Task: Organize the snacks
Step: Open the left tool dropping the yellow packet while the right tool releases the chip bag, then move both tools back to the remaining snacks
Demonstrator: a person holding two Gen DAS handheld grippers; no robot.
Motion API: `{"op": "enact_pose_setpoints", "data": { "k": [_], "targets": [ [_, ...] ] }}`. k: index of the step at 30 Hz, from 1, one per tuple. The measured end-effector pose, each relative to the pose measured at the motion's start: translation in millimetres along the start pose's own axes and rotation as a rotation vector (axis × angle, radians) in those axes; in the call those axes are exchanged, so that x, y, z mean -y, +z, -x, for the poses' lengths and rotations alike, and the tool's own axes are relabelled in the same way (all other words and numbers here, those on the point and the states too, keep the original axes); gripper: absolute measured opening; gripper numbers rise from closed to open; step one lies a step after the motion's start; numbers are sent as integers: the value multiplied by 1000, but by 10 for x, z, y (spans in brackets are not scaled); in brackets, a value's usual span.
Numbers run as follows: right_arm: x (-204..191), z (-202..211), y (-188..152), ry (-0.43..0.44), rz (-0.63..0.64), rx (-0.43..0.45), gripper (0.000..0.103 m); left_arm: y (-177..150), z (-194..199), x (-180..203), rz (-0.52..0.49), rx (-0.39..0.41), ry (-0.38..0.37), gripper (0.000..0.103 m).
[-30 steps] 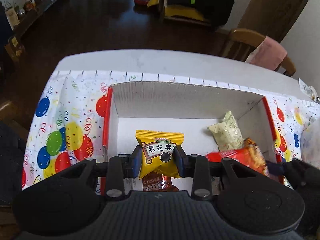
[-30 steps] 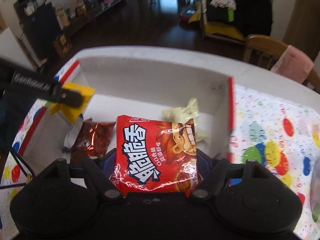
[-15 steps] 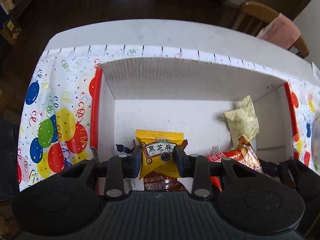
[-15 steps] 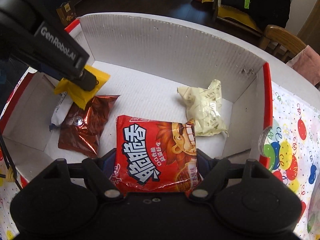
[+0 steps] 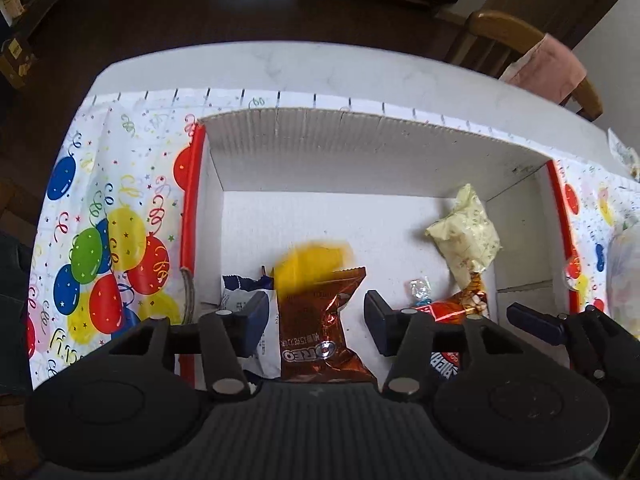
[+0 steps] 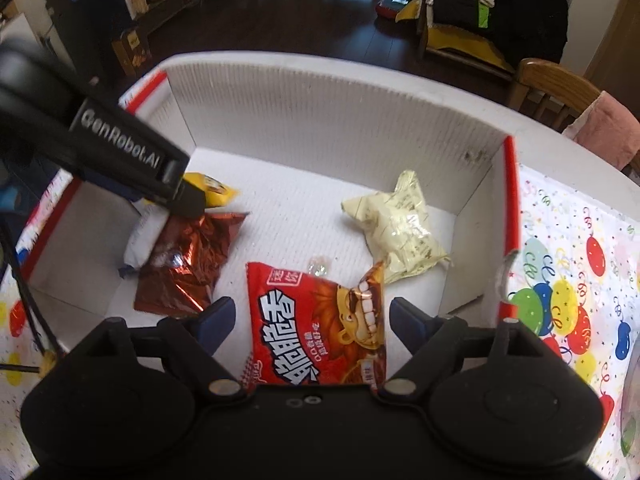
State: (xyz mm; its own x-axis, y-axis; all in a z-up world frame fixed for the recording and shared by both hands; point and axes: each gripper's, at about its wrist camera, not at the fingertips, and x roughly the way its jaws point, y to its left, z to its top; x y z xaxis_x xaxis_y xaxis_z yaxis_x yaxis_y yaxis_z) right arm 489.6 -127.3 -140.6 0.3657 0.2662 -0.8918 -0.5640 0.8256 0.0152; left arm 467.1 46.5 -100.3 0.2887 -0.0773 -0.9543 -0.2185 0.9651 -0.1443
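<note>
Left wrist view looks down on the table (image 5: 320, 64), white and spread with a balloon-print cloth (image 5: 108, 216). On the cloth sits a white cardboard box (image 5: 360, 148) with red-edged side walls, filling the middle of the frame.

Inside, the red snack bag (image 6: 320, 328) is the biggest packet: glossy, with white lettering and a grinning cartoon face. It lies at lower centre of the right wrist view, between the pads of the right tongs (image 6: 308, 320), which are opening and stand clear of its edges.

Next is the brown foil biscuit bag (image 5: 320, 320), crinkled and shiny, at lower centre of the left view between the pads of the left tongs (image 5: 316, 316); these are opening too, and neither pad touches it. A white and blue packet (image 5: 248, 312) is tucked beside its left edge.

A pale yellow packet (image 5: 468, 240), puffy and creased, lies by the box's right wall. A yellow packet (image 5: 312, 264), blurred, shows just above the brown bag. A small clear-wrapped sweet (image 6: 318, 265) lies just above the red bag.
</note>
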Motion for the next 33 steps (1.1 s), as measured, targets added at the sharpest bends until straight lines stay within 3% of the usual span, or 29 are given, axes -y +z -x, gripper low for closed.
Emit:
{"op": "enact_pose_setpoints", "data": {
  "k": [16,20,33],
  "targets": [
    [11,945,-254,85,-96,180,92,-568,829,-36,-50,226,-65,55],
    [-12,1164,-357,100,-119,237,93,-764,1042,-50,-57,272,-85,62],
    [-218,1676,-788,133,-113,378,99,-1437,1552,-56,-140,438,-63,67]
  ]
}}
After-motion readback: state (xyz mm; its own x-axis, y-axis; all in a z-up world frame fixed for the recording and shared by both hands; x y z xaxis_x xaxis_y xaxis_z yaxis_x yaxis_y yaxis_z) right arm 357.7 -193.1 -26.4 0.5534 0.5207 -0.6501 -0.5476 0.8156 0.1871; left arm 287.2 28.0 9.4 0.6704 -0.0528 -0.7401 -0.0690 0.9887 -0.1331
